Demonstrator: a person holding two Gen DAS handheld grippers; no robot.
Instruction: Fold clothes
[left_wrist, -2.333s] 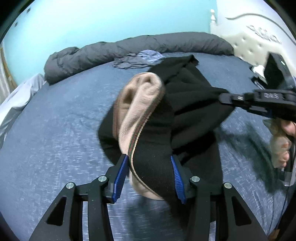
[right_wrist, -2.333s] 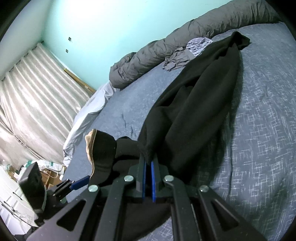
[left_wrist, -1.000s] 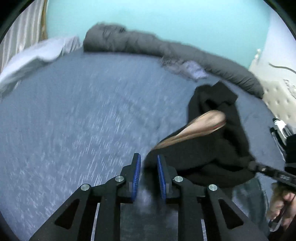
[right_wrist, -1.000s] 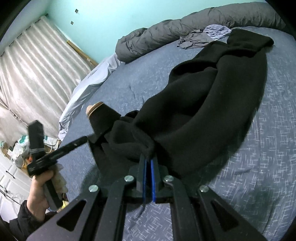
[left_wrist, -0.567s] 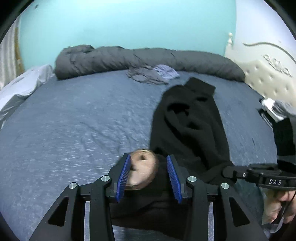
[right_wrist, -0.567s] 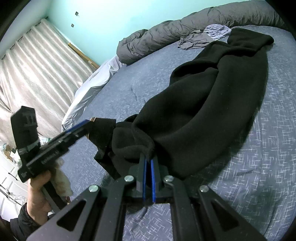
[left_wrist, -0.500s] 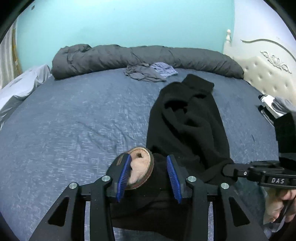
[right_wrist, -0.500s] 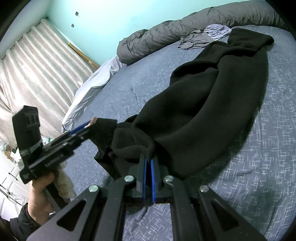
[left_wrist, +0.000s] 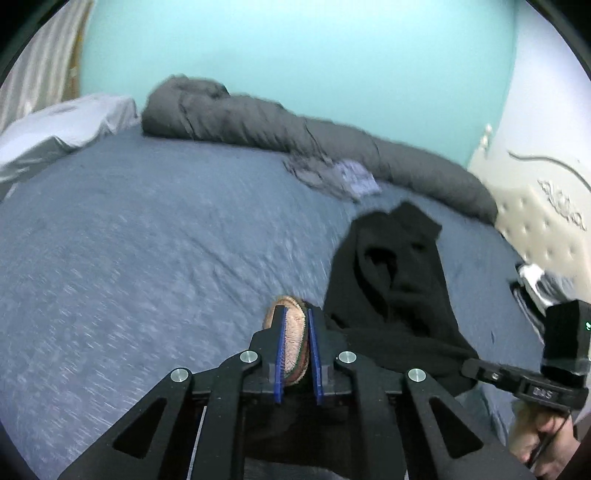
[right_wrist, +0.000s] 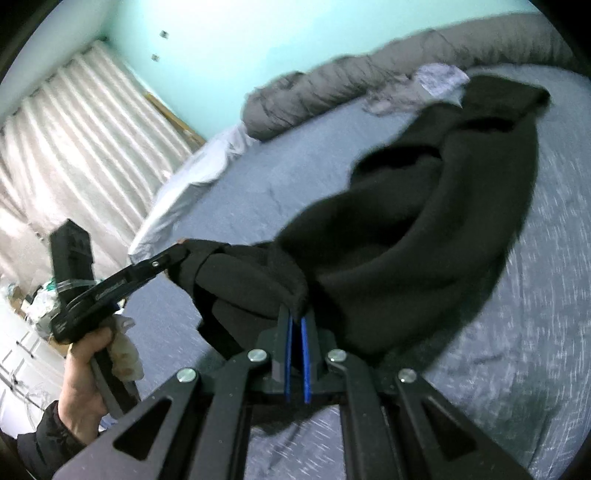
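A black fleece garment (left_wrist: 399, 288) with a tan lining lies bunched lengthwise on the blue-grey bed (left_wrist: 147, 258). My left gripper (left_wrist: 295, 332) is shut on its near edge, where the tan lining (left_wrist: 293, 334) shows between the blue pads. My right gripper (right_wrist: 295, 325) is shut on another black edge of the same garment (right_wrist: 424, 229), and the cloth sags between the two. In the right wrist view the left gripper (right_wrist: 173, 258) sits at the left, held by a hand (right_wrist: 85, 369). In the left wrist view the right gripper's body (left_wrist: 524, 380) shows at the right.
A rolled dark grey duvet (left_wrist: 295, 129) runs along the far side of the bed, with a small grey and lilac garment (left_wrist: 336, 177) in front of it. A pale pillow (left_wrist: 55, 133) is far left, a cream tufted headboard (left_wrist: 539, 214) at right, and curtains (right_wrist: 74, 147) beyond.
My left gripper has closed from open onto the tan-lined edge of the garment and swung left. The right gripper keeps its grip and has lifted the cloth a little.
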